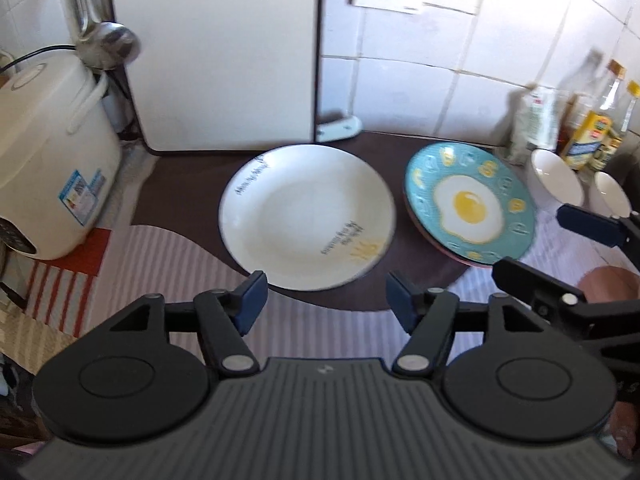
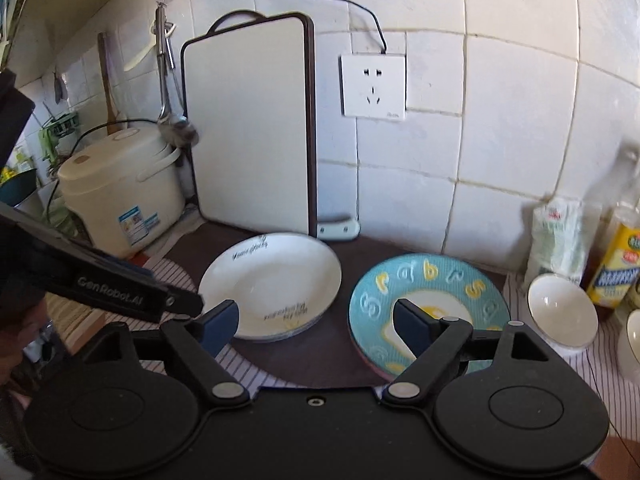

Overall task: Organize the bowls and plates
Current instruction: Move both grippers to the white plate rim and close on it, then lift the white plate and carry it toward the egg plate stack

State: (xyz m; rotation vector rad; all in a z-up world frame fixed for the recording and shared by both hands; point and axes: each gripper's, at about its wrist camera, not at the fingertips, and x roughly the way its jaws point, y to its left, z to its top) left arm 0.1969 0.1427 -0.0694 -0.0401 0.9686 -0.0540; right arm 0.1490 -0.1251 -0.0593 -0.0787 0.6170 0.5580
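Hovering above the near edge of the bench (image 1: 340,304), the left gripper (image 1: 322,300) has its jaws released, with nothing between the blue pads; only striped cloth and the dark mat show in the gap. Just beyond its fingertips lies the white plate (image 1: 308,216), flat on the dark mat, with small lettering on its rim and a yellow mark near the front edge. In the right wrist view this plate seems to rest on at least one more plate, as layered rims show at its front. Beside it to the right sits the teal plate (image 1: 470,204) painted with a fried egg, its near edge showing a reddish rim underneath. The two plates lie close together but do not appear to touch. The right gripper (image 2: 316,326) also hangs with its jaws released and empty, its right pad over the near part of the teal plate in that camera's view and its left pad near the white plate's front rim. Farther right stand two white bowls (image 1: 556,178), side by side near the bottles (image 1: 592,132) at the wall. A white cutting board (image 2: 248,128) leans upright against the tiled wall behind the plates, and a rice cooker (image 1: 48,160) stands at the left.
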